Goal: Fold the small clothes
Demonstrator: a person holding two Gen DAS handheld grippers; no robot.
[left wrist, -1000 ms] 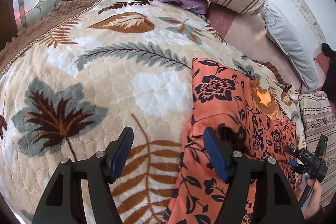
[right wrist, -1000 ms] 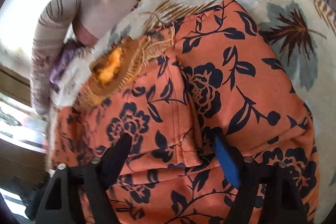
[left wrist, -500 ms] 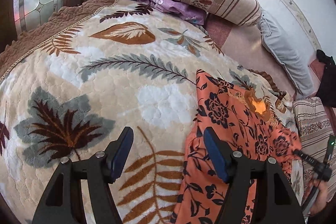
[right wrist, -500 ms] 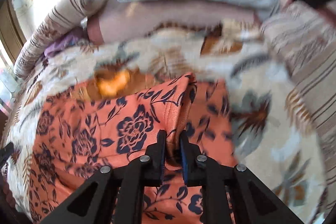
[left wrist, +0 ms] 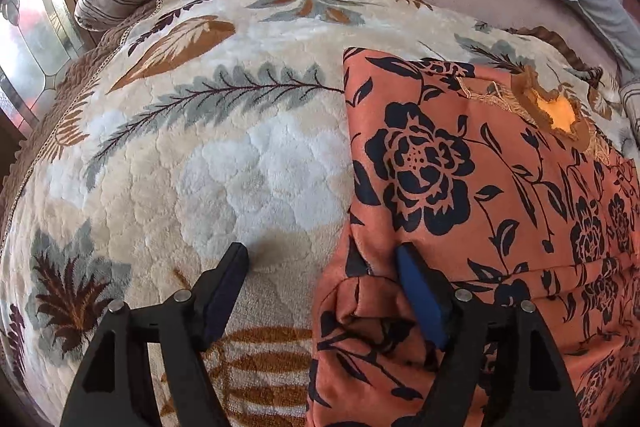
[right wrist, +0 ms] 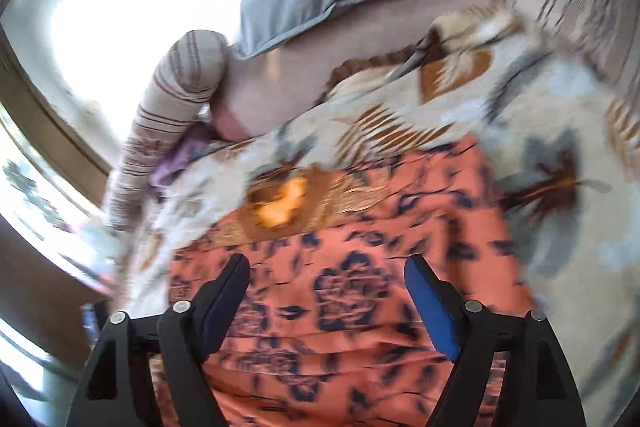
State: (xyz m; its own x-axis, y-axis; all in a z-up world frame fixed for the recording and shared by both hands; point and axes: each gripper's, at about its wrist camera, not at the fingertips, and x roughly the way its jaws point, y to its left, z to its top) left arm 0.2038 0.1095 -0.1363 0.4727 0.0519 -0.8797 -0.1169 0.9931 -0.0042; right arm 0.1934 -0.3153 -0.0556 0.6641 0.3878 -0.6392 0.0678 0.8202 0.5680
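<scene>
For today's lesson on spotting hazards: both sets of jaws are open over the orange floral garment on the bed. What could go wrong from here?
1. The left gripper, jaws opening, straddles the orange garment's bunched edge; closing there may pinch several layers, or the plush blanket too.
2. The right gripper, jaws opening with nothing between them, is blurred; a fold it leaves loose could spring open.
3. The frayed gold patch could snag.

Bright daylight enters through the window [left wrist: 28,59], left of the blanket [left wrist: 224,163]; the wall [right wrist: 100,7] beside it glares white. The left wrist view is sharp, the right wrist view motion-blurred. Both bend at dark rims.
</scene>
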